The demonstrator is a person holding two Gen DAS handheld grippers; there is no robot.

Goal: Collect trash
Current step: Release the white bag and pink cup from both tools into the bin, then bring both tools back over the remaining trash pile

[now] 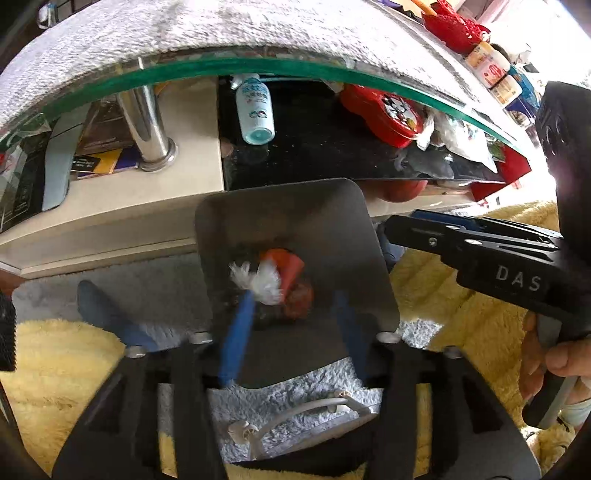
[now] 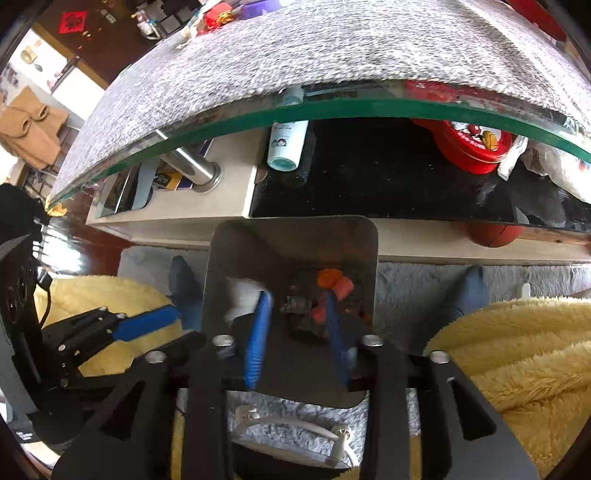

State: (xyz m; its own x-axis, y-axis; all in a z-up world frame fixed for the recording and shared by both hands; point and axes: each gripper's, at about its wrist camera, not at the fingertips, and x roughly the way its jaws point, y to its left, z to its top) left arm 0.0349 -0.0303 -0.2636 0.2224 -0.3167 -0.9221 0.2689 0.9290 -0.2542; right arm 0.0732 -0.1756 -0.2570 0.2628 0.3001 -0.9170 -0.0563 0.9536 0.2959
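A square metal trash bin stands on the floor in front of the coffee table; it also shows in the right wrist view. Inside lie crumpled white tissue, an orange scrap and reddish wrappers. My left gripper hangs open over the bin mouth, its left finger touching the tissue's edge. My right gripper is also open over the bin, with white tissue and orange scraps below it. It shows in the left wrist view at the bin's right.
A glass-topped coffee table covered by a grey cloth curves across the back. On its lower shelf lie a white-blue bottle and a red tin. Yellow fleece, a grey rug and a white cable lie below.
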